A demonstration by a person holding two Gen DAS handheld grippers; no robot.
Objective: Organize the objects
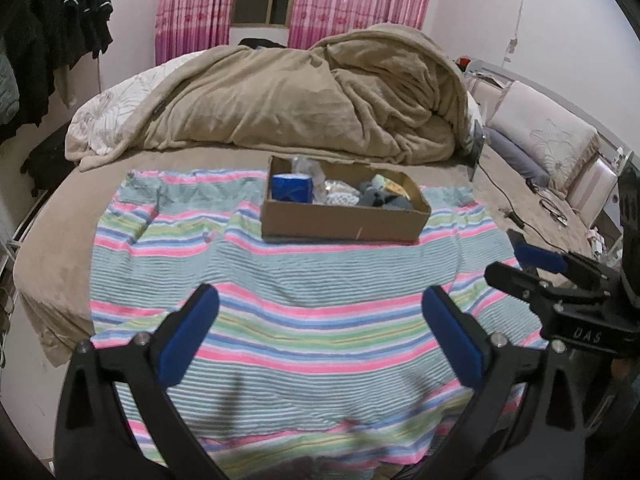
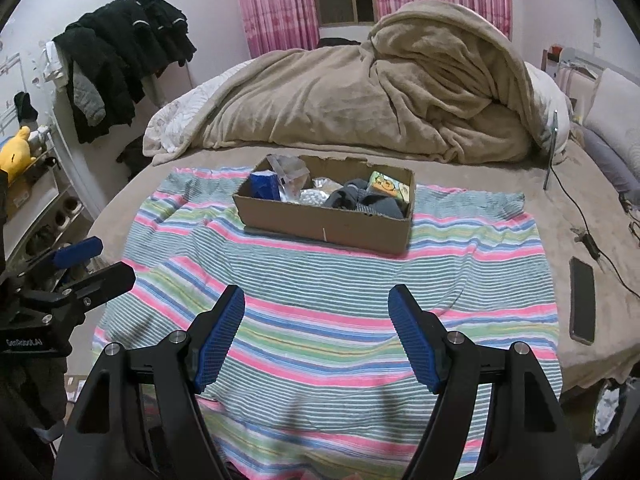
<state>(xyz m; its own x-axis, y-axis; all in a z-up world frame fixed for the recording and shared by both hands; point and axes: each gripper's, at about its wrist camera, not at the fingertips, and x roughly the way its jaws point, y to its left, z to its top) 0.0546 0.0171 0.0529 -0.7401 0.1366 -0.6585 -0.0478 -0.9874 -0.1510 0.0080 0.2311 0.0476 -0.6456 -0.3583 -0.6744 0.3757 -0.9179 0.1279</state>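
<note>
A shallow cardboard box (image 1: 344, 226) (image 2: 320, 228) rests on a striped towel (image 1: 300, 288) (image 2: 320, 288) spread over the bed. Inside it lie a blue box (image 1: 291, 188) (image 2: 264, 185), clear plastic packets (image 2: 289, 172), grey socks (image 1: 378, 198) (image 2: 370, 202) and a green-and-orange packet (image 2: 390, 186). My left gripper (image 1: 320, 322) hovers open above the towel's near half, well short of the box, with nothing between its blue pads. My right gripper (image 2: 317, 326) hangs open beside it, also empty. Each gripper shows at the edge of the other's view.
A heaped beige blanket (image 1: 312, 96) fills the back of the bed. A dark phone (image 2: 582, 300) and a black cable (image 2: 588, 236) lie on the bed to the right of the towel. Dark clothes (image 2: 120, 64) hang at the left; pillows (image 1: 536, 136) at the right.
</note>
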